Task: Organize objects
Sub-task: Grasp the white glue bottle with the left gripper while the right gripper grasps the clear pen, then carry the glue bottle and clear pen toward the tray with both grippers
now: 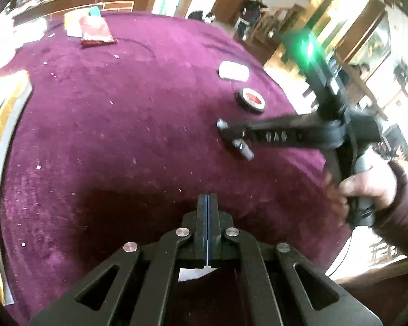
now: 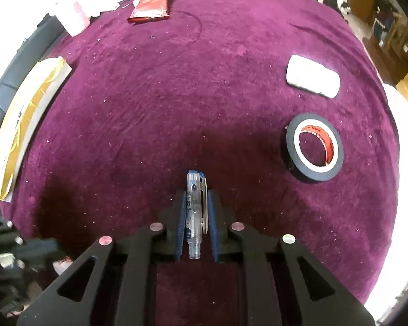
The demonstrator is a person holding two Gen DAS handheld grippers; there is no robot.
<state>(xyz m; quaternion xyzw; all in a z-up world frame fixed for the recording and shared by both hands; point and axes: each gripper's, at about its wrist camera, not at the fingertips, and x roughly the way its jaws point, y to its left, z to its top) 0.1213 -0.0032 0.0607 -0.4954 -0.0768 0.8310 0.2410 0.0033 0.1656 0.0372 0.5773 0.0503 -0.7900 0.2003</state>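
Purple velvet cloth (image 2: 176,95) covers the table, with a tape roll (image 2: 314,150) and a white block (image 2: 312,76) lying to the right. The step in hand looks like the pickup: the right gripper (image 2: 195,214) is clamped on a clear pen piece (image 2: 194,217), which stands lengthwise between its 2 blue pads. The left gripper (image 1: 208,217) is closed on nothing. Next, carrying the piece to its place calls for a steady, firm hold.

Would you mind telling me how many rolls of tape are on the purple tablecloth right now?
1. A single black tape roll with a red-printed core lies flat near the cloth's right edge, just below the white block. Nothing visible could be hiding another.
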